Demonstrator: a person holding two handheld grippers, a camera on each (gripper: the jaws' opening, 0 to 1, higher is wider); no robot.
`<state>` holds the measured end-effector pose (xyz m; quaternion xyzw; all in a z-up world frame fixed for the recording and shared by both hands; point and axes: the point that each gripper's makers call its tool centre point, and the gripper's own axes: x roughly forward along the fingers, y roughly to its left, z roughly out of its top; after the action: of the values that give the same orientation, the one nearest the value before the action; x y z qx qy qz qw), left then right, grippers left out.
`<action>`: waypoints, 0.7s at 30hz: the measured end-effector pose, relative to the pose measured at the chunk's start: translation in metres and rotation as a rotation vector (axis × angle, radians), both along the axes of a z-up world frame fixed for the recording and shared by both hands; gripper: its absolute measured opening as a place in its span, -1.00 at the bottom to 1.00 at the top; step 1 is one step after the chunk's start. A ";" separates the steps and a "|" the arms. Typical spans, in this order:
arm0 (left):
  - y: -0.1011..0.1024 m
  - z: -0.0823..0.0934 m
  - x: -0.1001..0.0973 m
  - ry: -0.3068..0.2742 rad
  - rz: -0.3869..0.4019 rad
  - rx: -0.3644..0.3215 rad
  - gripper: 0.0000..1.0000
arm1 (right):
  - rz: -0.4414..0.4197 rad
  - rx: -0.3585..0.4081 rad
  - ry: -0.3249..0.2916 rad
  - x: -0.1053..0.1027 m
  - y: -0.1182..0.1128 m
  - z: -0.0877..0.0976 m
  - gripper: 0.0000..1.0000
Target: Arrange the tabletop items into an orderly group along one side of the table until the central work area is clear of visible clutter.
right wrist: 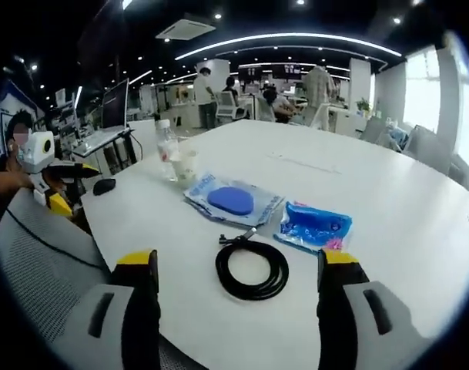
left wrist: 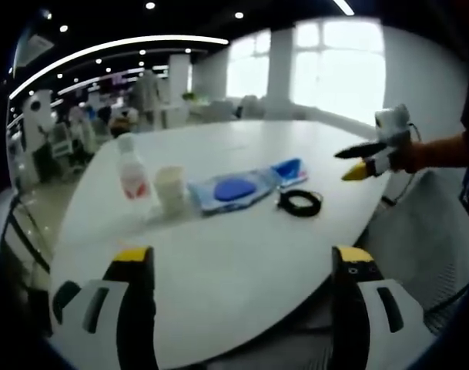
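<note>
In my left gripper view the left gripper (left wrist: pixel 243 266) hangs over the near edge of the white table (left wrist: pixel 242 262), jaws spread wide w/ nothing between them. Ahead, in a rough row across the table: a clear bottle (left wrist: pixel 132 171) w/ a red label, upright; a pale cup (left wrist: pixel 170 189) just beside it; then a flat clear packet with a blue oval pad (left wrist: pixel 234 190); then a smaller blue pouch (left wrist: pixel 289 170) touching or nearly touching that packet's far end. A coiled black cable (left wrist: pixel 299 203) lies near the pouch, closer to the table's right edge. The right gripper (left wrist: pixel 359 160) comes in from the right, above the edge, apart from all items.

In my right gripper view the right gripper (right wrist: pixel 232 266) is likewise wide apart and empty, cable (right wrist: pixel 252 268) lying on the table right between the jaw tips' line of sight, not touched. Blue pouch (right wrist: pixel 316 226) sits just beyond-right of it, packet (right wrist: pixel 231 200) beyond-left, cup (right wrist: pixel 184 164) and bottle (right wrist: pixel 166 146) further back together. A dark small object (right wrist: pixel 104 186), prob. a mouse, hard to tell, sits near the table's left edge. The left gripper (right wrist: pixel 65 189) shows at far left over a grey mesh chair (right wrist: pixel 41 247).
</note>
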<state>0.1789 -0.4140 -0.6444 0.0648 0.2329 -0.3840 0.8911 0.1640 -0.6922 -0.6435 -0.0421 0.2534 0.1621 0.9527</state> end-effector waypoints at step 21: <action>0.011 0.002 0.007 -0.046 0.044 0.025 0.99 | -0.137 -0.032 -0.025 -0.031 -0.025 -0.007 1.00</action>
<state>0.1859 -0.4030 -0.6425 0.0795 0.2182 -0.3598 0.9037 0.1330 -0.7167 -0.6504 -0.0420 0.2464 0.0919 0.9639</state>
